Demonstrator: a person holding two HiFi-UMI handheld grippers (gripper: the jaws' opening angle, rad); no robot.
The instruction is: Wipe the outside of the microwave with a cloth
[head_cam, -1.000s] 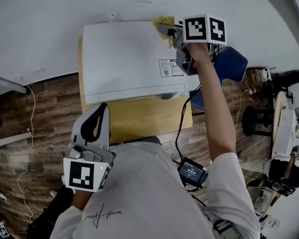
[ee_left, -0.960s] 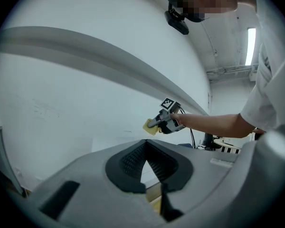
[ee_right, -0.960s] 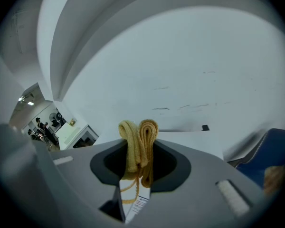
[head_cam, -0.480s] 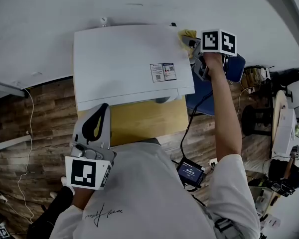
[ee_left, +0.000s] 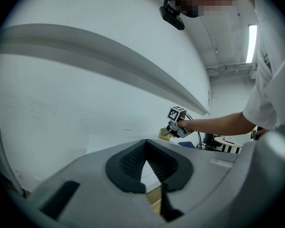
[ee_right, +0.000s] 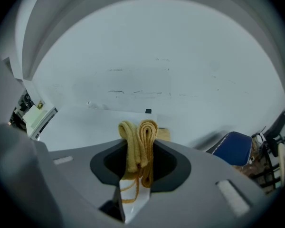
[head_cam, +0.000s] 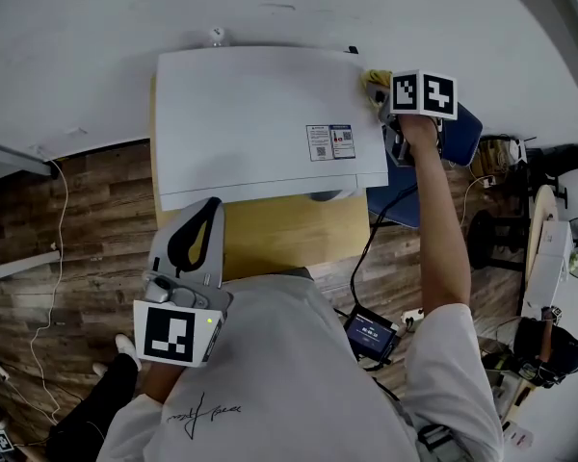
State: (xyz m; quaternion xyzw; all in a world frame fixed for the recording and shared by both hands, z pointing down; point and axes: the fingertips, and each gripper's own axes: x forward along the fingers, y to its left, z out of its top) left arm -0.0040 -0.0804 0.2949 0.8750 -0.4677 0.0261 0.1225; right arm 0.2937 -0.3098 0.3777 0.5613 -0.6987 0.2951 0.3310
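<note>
You're in a lab-style test room, not a kitchen: the microwave [head_cam: 260,114] sits on a small table [head_cam: 279,234] against a bare wall [head_cam: 125,27]. Loose cables [head_cam: 65,215] lie left of it; a blue chair [head_cam: 459,135] and a screen box [head_cam: 371,333] are to its right.

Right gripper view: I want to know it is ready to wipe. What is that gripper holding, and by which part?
The right gripper is shut on the folded yellow cloth, pinching its doubled layers just behind the looped fold, which sticks out past the jaws.
</note>
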